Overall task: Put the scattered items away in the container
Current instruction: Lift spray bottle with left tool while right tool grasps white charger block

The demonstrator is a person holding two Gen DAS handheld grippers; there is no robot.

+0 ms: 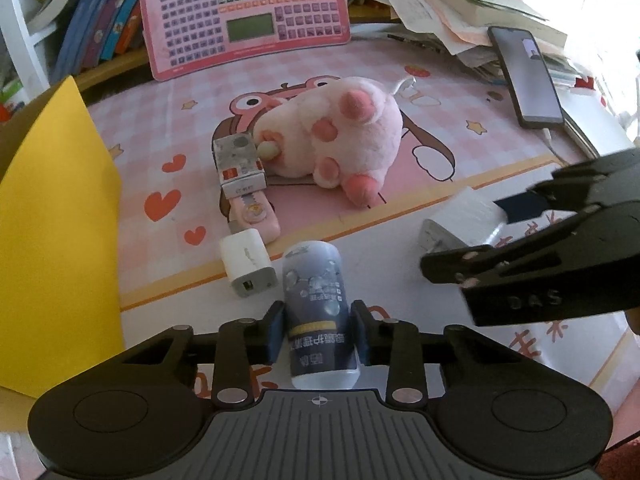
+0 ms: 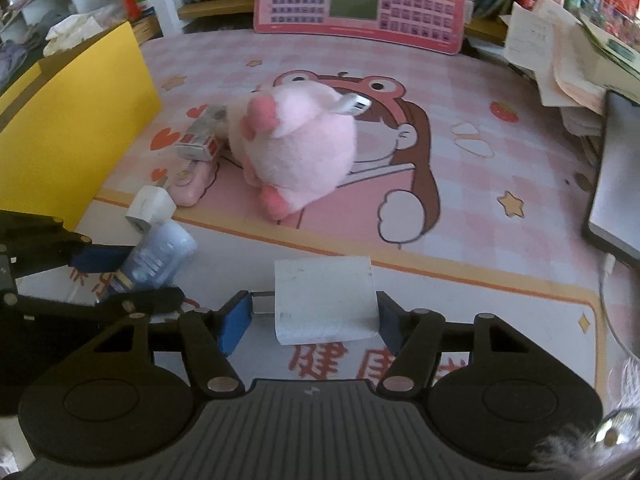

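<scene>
Left gripper [image 1: 319, 332]: pads clamped on bottle [image 1: 318, 312], lying on desk [image 1: 400, 264] just beside charger [image 1: 248, 266]. Right gripper [image 2: 316, 318]: jaws apart around white block [image 2: 325, 300], a gap showing on the left side. Plush pig [image 1: 340, 136], small carton [image 1: 240, 164], pink case [image 1: 256, 218]: mid-desk. Yellow container [image 1: 56, 216]: left edge.

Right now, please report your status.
Left hand-held gripper closing around blue bottle. Right hand-held gripper astride white charger block, gap remaining. Nothing blocking.
</scene>
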